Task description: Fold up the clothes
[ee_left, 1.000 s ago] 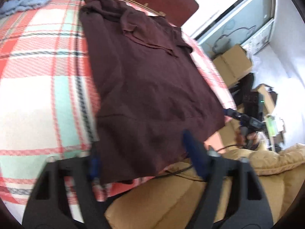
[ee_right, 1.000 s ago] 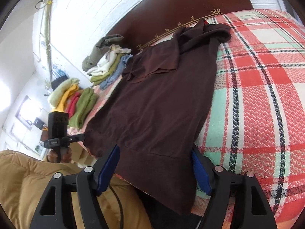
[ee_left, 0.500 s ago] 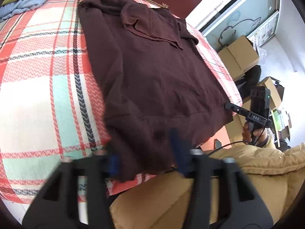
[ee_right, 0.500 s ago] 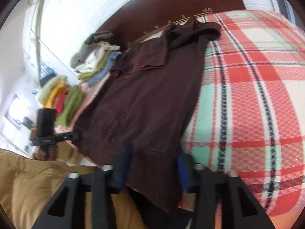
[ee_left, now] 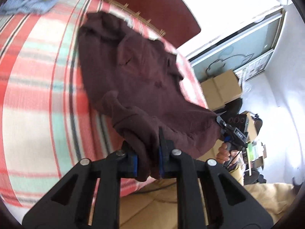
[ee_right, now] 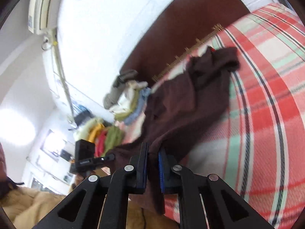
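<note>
A dark brown hoodie (ee_left: 144,72) lies lengthwise on the plaid bed, hood toward the headboard. My left gripper (ee_left: 147,158) is shut on its bottom hem near one corner and holds it lifted off the bed. My right gripper (ee_right: 153,164) is shut on the hem at the other corner of the hoodie (ee_right: 183,103), also lifted. The hem hangs bunched between the two grippers. The right gripper (ee_left: 231,131) shows in the left wrist view, and the left gripper (ee_right: 89,160) in the right wrist view.
The bed (ee_left: 38,87) has a red, white and mint plaid cover and a dark wooden headboard (ee_right: 186,24). Stacks of folded clothes (ee_right: 125,99) lie beside the hoodie near the headboard. Cardboard boxes (ee_left: 221,87) stand on the floor past the bed.
Both grippers went from open around the hem to shut on it. They have lifted the bottom of the hoodie off the bed edge and moved it toward the headboard.
</note>
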A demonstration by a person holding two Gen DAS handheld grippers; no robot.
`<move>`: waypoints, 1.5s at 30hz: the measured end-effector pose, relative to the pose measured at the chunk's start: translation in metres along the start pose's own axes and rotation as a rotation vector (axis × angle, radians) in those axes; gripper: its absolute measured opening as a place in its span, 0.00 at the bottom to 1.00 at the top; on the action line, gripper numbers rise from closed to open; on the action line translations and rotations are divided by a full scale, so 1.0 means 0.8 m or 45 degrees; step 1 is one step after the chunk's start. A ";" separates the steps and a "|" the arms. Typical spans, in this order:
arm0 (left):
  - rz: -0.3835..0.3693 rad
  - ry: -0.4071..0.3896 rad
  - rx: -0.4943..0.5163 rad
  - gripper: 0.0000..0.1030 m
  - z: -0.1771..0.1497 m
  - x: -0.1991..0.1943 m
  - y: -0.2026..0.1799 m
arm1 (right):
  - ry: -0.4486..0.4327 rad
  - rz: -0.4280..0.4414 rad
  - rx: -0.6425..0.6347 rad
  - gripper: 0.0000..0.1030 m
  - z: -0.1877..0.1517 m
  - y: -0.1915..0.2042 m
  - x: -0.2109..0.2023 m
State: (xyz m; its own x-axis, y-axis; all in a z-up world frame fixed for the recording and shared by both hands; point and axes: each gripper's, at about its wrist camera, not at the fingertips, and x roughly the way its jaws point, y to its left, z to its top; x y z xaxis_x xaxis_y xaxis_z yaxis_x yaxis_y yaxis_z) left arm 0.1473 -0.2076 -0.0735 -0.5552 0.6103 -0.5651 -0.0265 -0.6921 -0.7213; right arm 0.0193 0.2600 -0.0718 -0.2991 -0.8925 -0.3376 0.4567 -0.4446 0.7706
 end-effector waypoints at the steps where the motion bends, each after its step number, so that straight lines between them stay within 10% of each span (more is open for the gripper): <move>1: -0.011 -0.012 -0.003 0.17 0.010 -0.002 -0.002 | -0.018 0.023 0.000 0.08 0.010 0.002 0.002; 29: 0.146 0.095 -0.226 0.17 0.261 0.110 0.056 | -0.030 -0.120 0.326 0.11 0.217 -0.125 0.121; 31: 0.167 0.097 -0.237 0.18 0.267 0.118 0.062 | -0.025 -0.139 0.311 0.22 0.224 -0.126 0.124; 37: 0.108 0.115 -0.252 0.48 0.260 0.127 0.070 | -0.049 -0.215 0.084 0.59 0.213 -0.092 0.096; 45: 0.092 0.121 -0.232 0.48 0.261 0.126 0.069 | 0.183 -0.011 -0.147 0.61 0.115 -0.035 0.087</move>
State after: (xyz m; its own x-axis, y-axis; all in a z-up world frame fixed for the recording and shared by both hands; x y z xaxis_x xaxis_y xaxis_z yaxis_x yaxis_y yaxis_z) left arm -0.0838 -0.2650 -0.0865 -0.4693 0.6008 -0.6472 0.1661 -0.6597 -0.7329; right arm -0.0914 0.2177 -0.0670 -0.1846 -0.8866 -0.4241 0.5504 -0.4508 0.7027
